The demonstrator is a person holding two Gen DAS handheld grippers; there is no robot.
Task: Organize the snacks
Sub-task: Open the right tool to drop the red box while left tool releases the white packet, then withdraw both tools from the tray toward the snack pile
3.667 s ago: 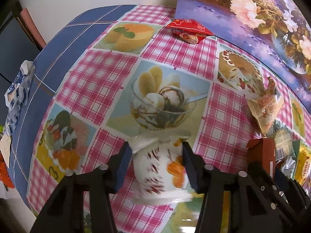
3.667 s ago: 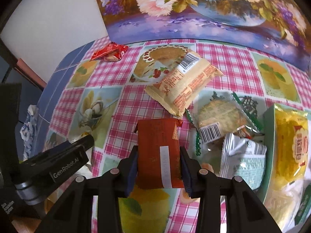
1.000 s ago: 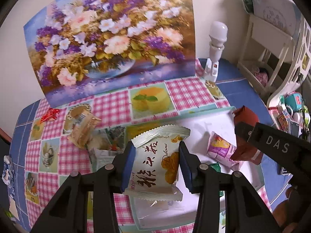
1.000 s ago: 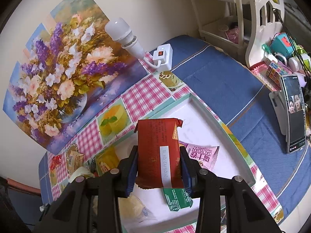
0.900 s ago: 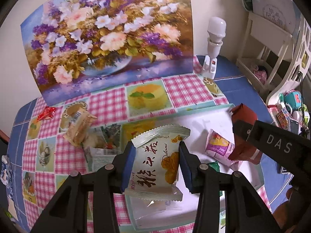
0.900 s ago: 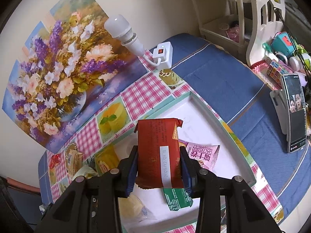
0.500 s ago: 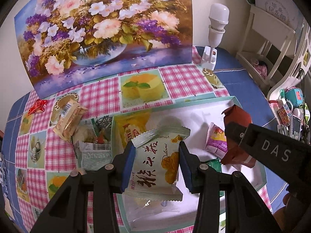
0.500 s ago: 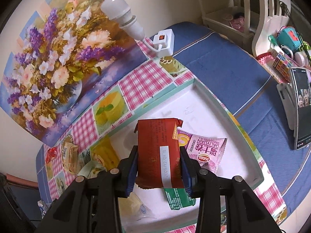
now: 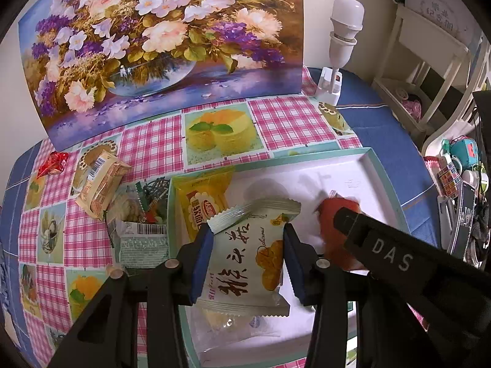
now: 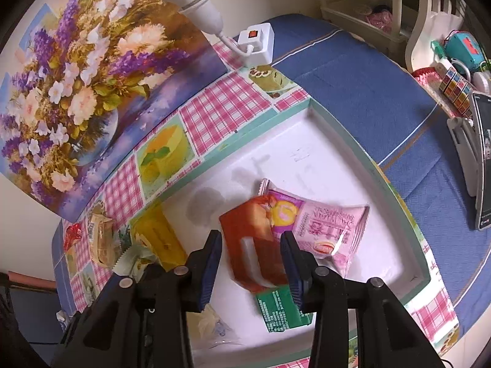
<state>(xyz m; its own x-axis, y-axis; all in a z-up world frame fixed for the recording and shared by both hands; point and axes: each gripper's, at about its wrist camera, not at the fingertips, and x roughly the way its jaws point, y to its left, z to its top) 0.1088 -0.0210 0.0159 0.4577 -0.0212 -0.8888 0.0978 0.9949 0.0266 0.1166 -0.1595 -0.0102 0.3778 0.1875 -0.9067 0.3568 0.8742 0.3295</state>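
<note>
My left gripper (image 9: 248, 236) is shut on a white snack packet with dark characters (image 9: 245, 263) and holds it above the white tray with a teal rim (image 9: 378, 160). My right gripper (image 10: 251, 240) stands open over the tray (image 10: 340, 122). A red packet (image 10: 248, 245) is blurred and loose between and below its fingers, and it also shows in the left wrist view (image 9: 333, 214). In the tray lie a pink packet (image 10: 325, 227), a green packet (image 10: 277, 309) and a yellow packet (image 9: 204, 202).
Left of the tray lie a beige packet (image 9: 99, 184), a small red wrapper (image 9: 52, 165), a clear packet (image 9: 138, 202) and a pale green one (image 9: 144, 245). A flower painting (image 9: 159, 46) and a bulb lamp (image 9: 343, 30) stand behind. A phone (image 10: 483, 159) stands at right.
Both grippers have come lower over the tray. My right gripper has opened and let go of the red packet, which is dropping into the tray. The left still holds its packet.
</note>
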